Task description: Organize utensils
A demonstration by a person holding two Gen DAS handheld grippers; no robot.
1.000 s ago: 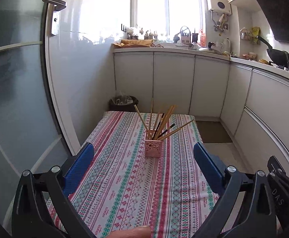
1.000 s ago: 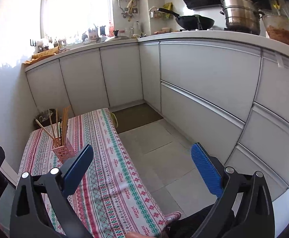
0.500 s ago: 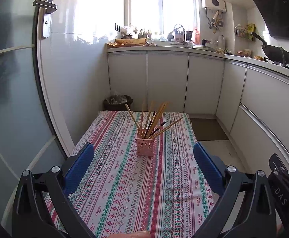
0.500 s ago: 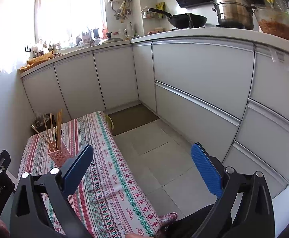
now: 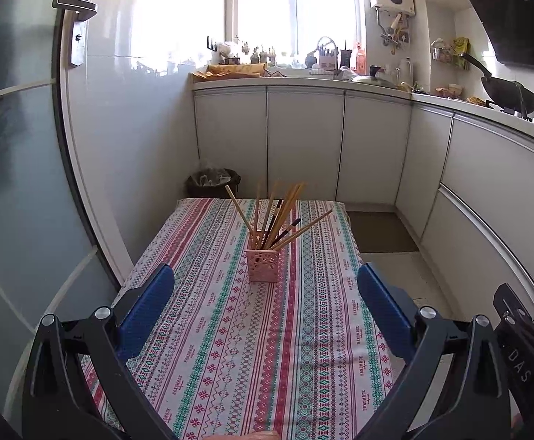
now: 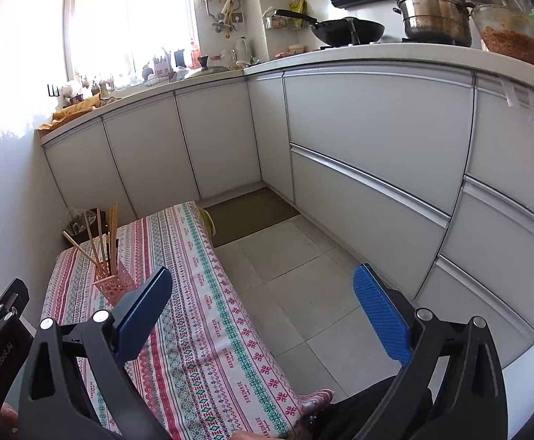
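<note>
A pink lattice holder (image 5: pixel 262 264) stands upright near the middle of a table with a striped patterned cloth (image 5: pixel 230 348). Several wooden chopsticks (image 5: pixel 283 212) and a dark one stick out of it, fanned out. My left gripper (image 5: pixel 265 308) is open and empty, held above the near part of the table, short of the holder. In the right wrist view the holder (image 6: pixel 114 284) is at the left and the chopsticks (image 6: pixel 102 236) rise from it. My right gripper (image 6: pixel 263 308) is open and empty, over the table's right edge and the floor.
White kitchen cabinets (image 5: pixel 303 143) run along the back and right under a cluttered counter. A black bin (image 5: pixel 214 181) stands behind the table. A glass door (image 5: pixel 17 183) is at the left. A wok (image 6: pixel 347 31) and a steel pot (image 6: pixel 432 11) sit on the counter.
Both grippers have pulled back and risen a little, so the holder looks smaller and lower in the views. Both stay open and empty. The holder and chopsticks have not moved.
</note>
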